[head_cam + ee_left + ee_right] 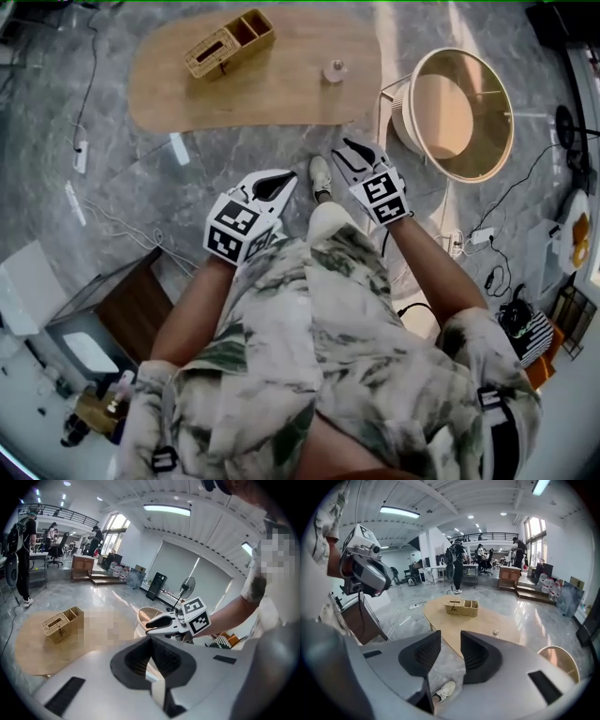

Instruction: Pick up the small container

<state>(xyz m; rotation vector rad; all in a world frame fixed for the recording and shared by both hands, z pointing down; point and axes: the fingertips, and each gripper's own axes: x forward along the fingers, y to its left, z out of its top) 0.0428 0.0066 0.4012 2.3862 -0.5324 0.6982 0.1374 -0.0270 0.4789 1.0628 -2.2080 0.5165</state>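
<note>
The small container (335, 70), a pale knobbed pot, stands on the low wooden table (281, 94), near its right end. It shows as a tiny pale dot in the right gripper view (495, 632). My right gripper (352, 148) hangs over the floor short of the table, jaws apart and nothing between them (450, 641). My left gripper (279, 180) is held beside it, lower left, with its pads meeting at the tips (150, 641) and nothing held. Both grippers are well clear of the container.
A wicker basket (228, 42) with compartments sits on the table's left part. A round wooden-rimmed stand (459, 112) is at the right. My shoe (321, 176) is between the grippers. Cables and power strips (80, 155) lie on the grey floor; a dark cabinet (131, 314) stands at the left.
</note>
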